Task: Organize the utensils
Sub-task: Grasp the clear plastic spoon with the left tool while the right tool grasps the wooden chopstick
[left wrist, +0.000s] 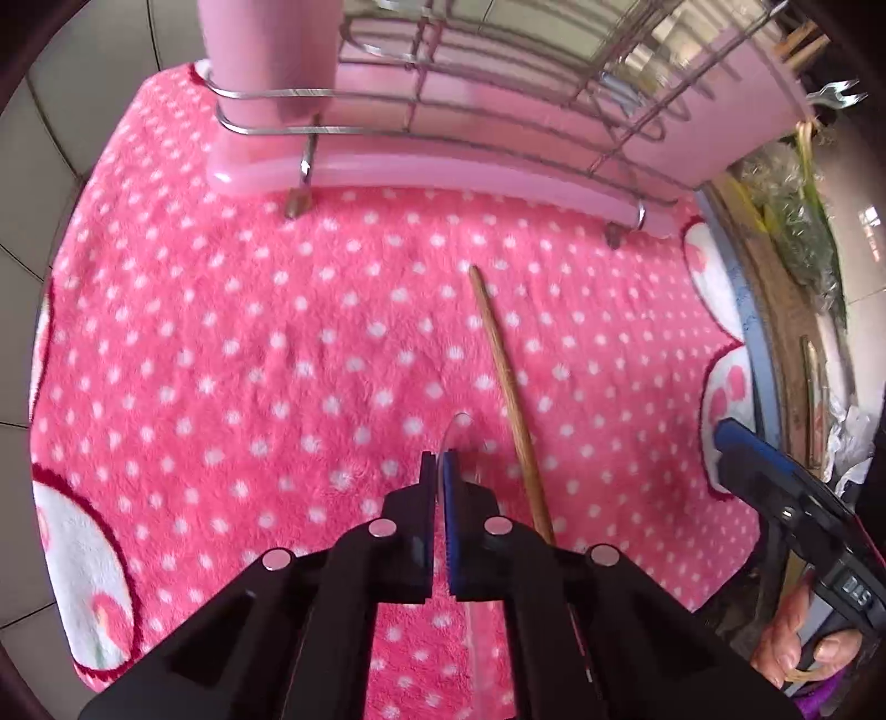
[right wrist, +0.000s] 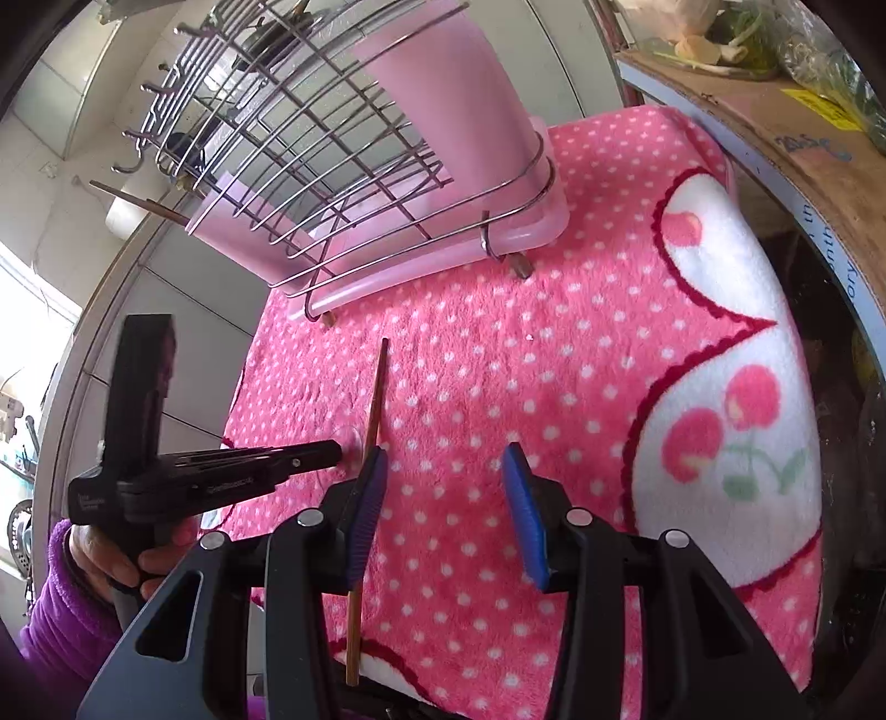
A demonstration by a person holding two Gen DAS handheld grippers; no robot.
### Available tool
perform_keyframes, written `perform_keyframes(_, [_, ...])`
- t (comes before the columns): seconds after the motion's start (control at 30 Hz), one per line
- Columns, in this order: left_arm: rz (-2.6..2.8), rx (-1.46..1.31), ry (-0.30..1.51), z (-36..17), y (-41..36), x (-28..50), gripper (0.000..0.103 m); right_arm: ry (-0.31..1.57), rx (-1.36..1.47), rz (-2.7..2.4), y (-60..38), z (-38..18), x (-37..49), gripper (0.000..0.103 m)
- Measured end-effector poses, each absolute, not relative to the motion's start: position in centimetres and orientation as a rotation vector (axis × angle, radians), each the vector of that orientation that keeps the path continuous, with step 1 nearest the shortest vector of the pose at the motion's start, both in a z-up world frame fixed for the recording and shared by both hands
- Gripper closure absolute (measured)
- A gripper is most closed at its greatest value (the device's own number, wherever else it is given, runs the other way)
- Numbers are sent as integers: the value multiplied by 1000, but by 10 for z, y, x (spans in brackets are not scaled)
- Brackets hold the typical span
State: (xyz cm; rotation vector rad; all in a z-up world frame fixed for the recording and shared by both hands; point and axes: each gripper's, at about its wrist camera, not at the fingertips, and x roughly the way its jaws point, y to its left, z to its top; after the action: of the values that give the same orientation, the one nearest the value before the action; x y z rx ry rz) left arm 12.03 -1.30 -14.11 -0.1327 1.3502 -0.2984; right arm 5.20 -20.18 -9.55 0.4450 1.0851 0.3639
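The left hand-held gripper (left wrist: 441,471) is clenched on a clear plastic spoon (left wrist: 457,437) – the spoon's bowl pokes out past the tips. Just beside the spoon lies a wooden chopstick (left wrist: 506,387) on the pink dotted blanket (left wrist: 221,360). The right hand-held gripper (right wrist: 443,498) hangs released over the blanket, beside the chopstick. Past the chopstick's far tip stands the wire dish rack (right wrist: 310,138) on a pink tray (left wrist: 443,171).

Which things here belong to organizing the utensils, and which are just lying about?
Belongs:
clear utensil, clamped in left gripper
wooden chopstick
wire rack
pink holder
right gripper, jaws open

Lying about:
dotted blanket
cardboard box
bagged greens
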Motion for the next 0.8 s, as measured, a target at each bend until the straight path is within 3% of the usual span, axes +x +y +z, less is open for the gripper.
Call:
perform_keyframes(0.33, [-235,-151,1136,-91,47,96,101,1188,336,467,-123,-98,109,59])
perform_keyframes(0.5, [-219,-176,1055,-74,69,88,101,1250,279,423,-103,-111,132,74])
perform_keyframes(0.8, [-238,-217,978,-62,76,87,101,1304,197,379,-84,-131,144,85])
